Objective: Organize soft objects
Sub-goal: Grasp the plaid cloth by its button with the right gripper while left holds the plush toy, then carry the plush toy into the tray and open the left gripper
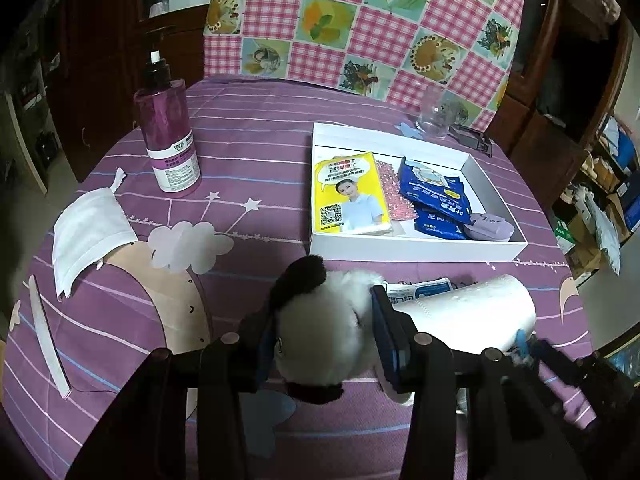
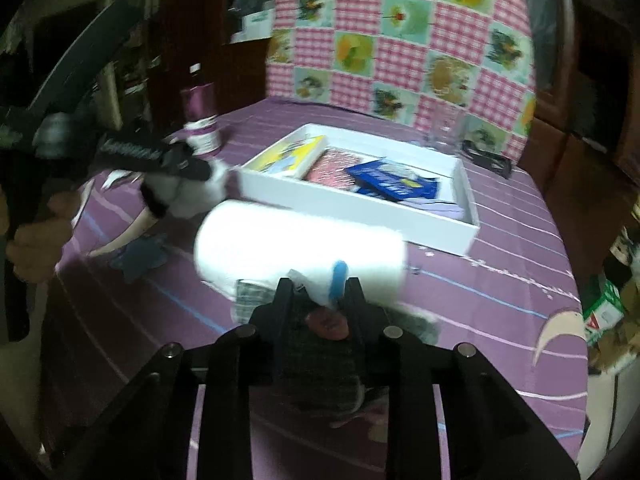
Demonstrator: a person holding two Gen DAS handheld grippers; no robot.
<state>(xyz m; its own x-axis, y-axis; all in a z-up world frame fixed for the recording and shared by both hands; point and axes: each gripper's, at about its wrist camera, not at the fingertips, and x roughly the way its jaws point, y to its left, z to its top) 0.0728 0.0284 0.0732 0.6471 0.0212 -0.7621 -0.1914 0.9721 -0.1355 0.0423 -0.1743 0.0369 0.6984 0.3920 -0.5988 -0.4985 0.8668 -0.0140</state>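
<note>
Two grippers are at work over a round table with a purple cloth. The left gripper squeezes a fluffy white toy with black ears between its two blue pads. From the left wrist camera, the toy fills the 6 o'clock part of the picture, just above the cloth.

At about 4 o'clock from the toy lies a white paper roll on its side. A small printed pack peeks out from behind the roll.

At 1 o'clock sits a white box. Inside it, a yellow pack with a nurse picture lies on the left. A pink spotted pouch lies next to it, then some blue packs, and a small purple thing in the near right corner.

At 11 o'clock stands a purple bottle with a white label. At 9 o'clock lies a white face mask, and a pale flat stick lies near the cloth edge. A clear glass stands past the box, in front of a pink checked cloth.

The right gripper shows in the blurry right wrist picture. Its fingers are close together and pinch a dark checked soft thing, right in front of the paper roll. At 10 o'clock in that picture, the left gripper holds the fluffy toy near the box.
</note>
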